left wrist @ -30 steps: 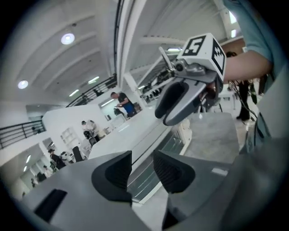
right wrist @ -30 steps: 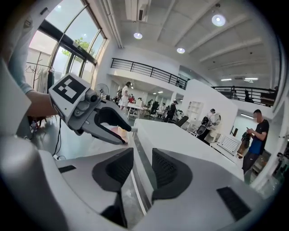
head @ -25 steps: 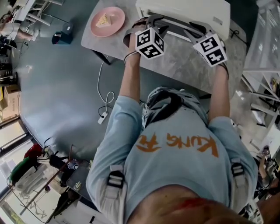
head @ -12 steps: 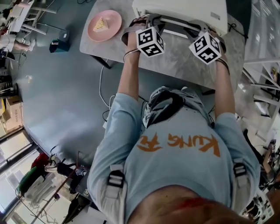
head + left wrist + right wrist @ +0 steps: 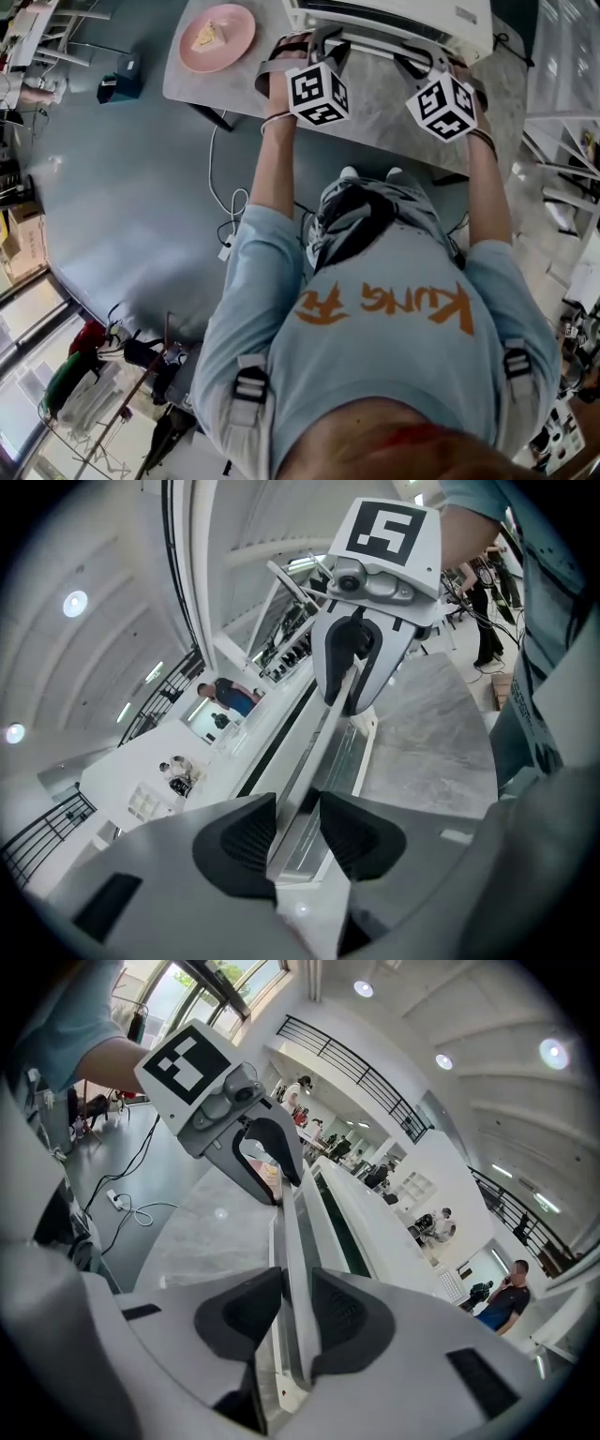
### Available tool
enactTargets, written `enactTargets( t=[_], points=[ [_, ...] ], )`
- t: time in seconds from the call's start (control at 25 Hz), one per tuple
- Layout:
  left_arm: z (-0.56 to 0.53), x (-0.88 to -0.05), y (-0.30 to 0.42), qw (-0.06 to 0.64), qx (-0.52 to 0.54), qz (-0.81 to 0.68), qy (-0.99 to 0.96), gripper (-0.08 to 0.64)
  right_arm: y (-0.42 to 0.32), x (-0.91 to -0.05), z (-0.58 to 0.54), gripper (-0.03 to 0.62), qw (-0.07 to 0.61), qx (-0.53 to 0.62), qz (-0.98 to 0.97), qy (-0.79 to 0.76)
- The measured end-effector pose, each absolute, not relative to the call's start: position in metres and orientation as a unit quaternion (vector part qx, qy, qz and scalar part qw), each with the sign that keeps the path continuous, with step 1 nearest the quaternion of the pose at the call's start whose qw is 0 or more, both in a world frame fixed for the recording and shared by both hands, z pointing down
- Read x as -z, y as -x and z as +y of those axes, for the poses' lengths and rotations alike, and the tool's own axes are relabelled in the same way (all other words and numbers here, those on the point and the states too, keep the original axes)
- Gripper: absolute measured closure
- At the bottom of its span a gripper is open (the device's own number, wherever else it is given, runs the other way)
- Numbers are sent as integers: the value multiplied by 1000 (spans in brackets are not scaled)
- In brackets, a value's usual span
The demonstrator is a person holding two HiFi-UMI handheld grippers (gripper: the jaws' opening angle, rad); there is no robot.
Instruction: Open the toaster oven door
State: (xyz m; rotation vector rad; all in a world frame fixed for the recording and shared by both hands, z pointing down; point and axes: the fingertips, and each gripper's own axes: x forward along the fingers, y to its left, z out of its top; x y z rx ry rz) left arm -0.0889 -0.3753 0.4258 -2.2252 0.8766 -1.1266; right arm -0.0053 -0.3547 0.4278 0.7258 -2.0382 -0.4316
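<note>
The oven (image 5: 403, 17) sits at the bench's (image 5: 375, 111) far edge. The left hand-held gripper (image 5: 295, 806) clamps the handle (image 5: 314, 747) at the oven's left end. The right hand-held gripper (image 5: 297, 1286), jaws just closing, clamps its right end. Open bench surface lies before the oven.

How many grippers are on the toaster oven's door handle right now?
2. The left gripper clamps the door handle near its left end. The right gripper, whose jaws have just been closing, clamps it near the right end. Neither is hidden.
</note>
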Motion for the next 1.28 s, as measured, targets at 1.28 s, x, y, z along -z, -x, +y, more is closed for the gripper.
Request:
enactTargets(
  t=[1.28],
  points=[
    [-271, -523, 119, 218, 429, 307, 821, 443, 33, -531, -253, 520, 530, 236, -757, -300]
  ],
)
